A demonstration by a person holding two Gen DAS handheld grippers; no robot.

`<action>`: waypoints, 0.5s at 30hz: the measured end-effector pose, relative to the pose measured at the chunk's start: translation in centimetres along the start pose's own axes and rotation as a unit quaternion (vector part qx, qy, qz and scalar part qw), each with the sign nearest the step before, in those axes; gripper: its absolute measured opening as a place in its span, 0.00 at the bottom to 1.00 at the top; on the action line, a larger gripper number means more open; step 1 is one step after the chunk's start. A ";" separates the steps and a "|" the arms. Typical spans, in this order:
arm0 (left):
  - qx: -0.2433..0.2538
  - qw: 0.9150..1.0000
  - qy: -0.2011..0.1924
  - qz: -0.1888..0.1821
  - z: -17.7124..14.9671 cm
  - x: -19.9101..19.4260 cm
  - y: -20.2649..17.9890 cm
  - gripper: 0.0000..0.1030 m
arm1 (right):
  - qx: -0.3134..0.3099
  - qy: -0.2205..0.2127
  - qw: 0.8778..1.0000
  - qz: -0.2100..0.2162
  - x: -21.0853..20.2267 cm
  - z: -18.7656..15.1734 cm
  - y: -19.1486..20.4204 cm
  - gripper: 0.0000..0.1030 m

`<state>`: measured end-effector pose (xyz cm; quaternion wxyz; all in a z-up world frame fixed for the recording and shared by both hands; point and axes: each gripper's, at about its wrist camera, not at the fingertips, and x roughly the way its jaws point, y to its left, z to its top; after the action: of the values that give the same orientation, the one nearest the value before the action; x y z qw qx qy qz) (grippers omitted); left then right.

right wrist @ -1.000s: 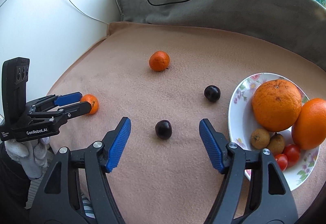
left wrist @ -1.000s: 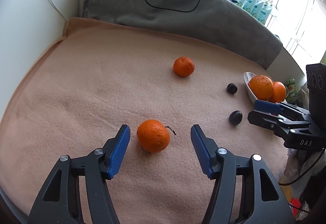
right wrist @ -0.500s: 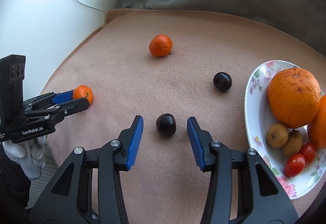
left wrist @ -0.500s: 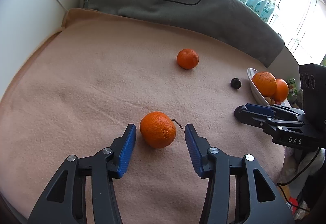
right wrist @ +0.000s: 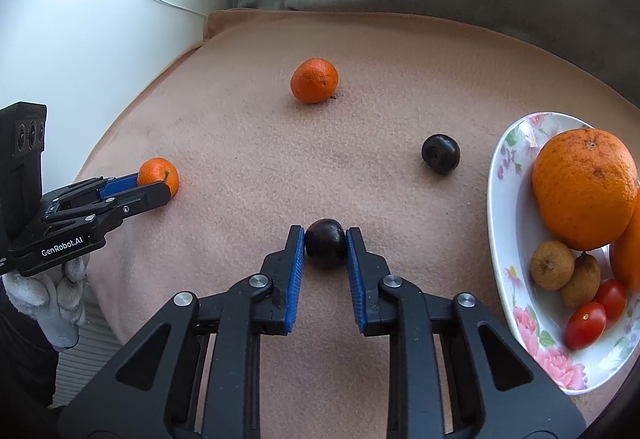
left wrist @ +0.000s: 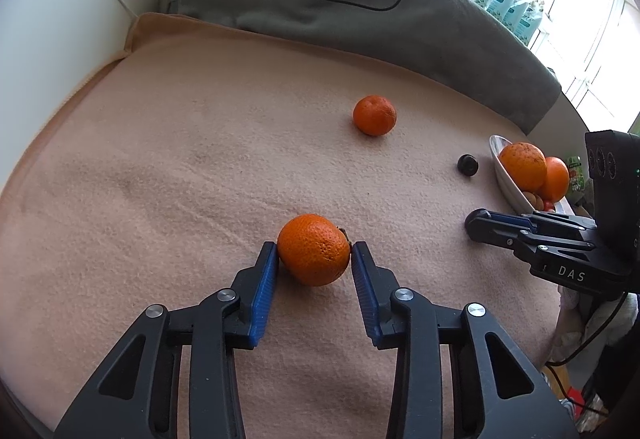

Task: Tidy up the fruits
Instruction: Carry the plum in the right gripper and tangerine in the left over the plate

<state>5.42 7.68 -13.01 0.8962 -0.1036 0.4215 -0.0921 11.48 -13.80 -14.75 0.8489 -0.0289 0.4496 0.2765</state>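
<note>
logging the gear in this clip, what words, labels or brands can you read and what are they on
"DAS" – white letters on the black body of the right tongs, seen from the left wrist view.
"GenRobot.AI" – white letters on the black body of the left tongs, seen from the right wrist view.
Packets on the windowsill: print too blurred to read.
</note>
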 end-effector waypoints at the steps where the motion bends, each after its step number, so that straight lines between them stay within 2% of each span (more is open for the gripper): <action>1: -0.001 1.000 -0.001 0.000 0.0 0.0 0.0 0.35 | 0.001 -0.001 1.000 0.000 0.0 0.0 0.0 0.21; 15: 0.010 1.000 -0.014 -0.008 0.6 -1.1 -1.3 0.35 | 0.006 -0.022 1.000 -0.008 -1.8 0.0 -0.2 0.21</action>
<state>5.05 6.79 -11.48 0.9024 -0.0989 0.4067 -0.1021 10.77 -14.82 -13.37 0.8608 -0.0219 0.4325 0.2676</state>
